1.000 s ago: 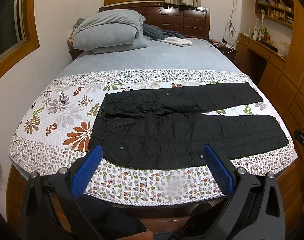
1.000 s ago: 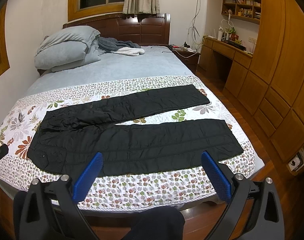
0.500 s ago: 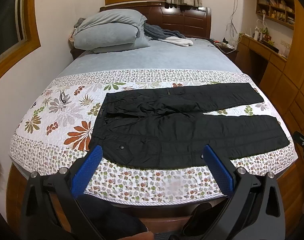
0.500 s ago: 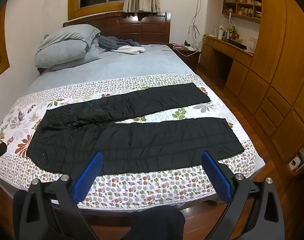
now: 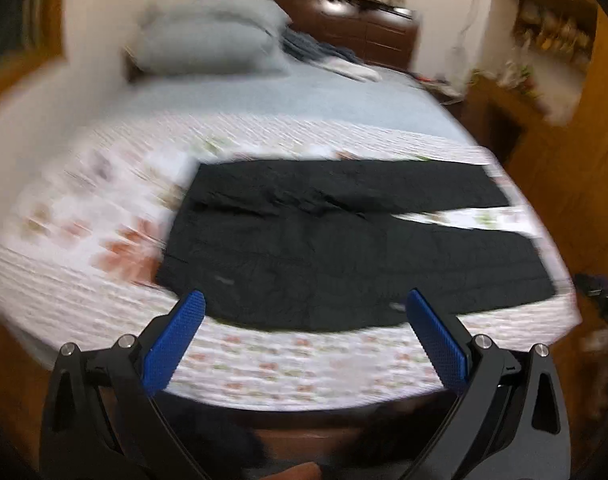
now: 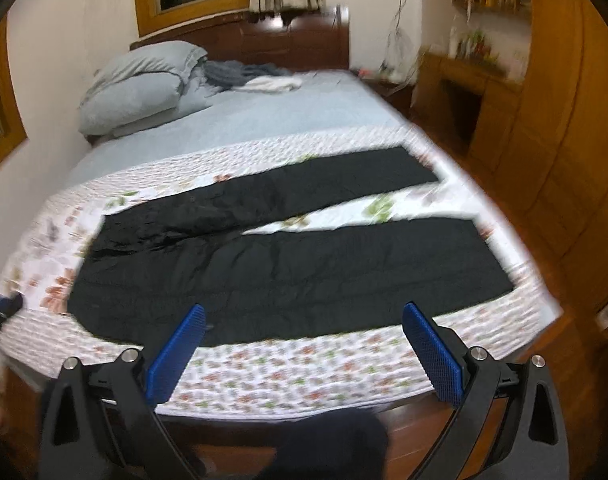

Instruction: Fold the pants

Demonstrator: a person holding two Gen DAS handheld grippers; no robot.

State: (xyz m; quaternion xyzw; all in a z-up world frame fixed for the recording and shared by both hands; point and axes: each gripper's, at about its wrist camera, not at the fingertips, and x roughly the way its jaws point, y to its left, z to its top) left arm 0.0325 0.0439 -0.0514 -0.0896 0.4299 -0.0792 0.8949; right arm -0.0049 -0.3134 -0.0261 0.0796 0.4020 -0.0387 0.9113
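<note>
Black pants (image 5: pixel 343 248) lie flat across the floral quilt (image 5: pixel 288 364) at the foot of the bed, waist to the left, both legs spread to the right with a gap between them. They also show in the right wrist view (image 6: pixel 288 268). My left gripper (image 5: pixel 304 300) is open and empty, held over the near quilt edge in front of the waist half. My right gripper (image 6: pixel 304 316) is open and empty, in front of the near leg. Both views are motion-blurred.
Grey pillows (image 6: pixel 140 84) and loose clothes (image 6: pixel 264 78) lie at the head of the bed. A wooden desk and cabinets (image 6: pixel 543 128) stand along the right. A wall runs along the left. The other gripper shows at the left edge (image 6: pixel 0 308).
Both grippers have moved closer to the bed and tilted; the pants look larger and both views are now blurred. The pants have not moved.
</note>
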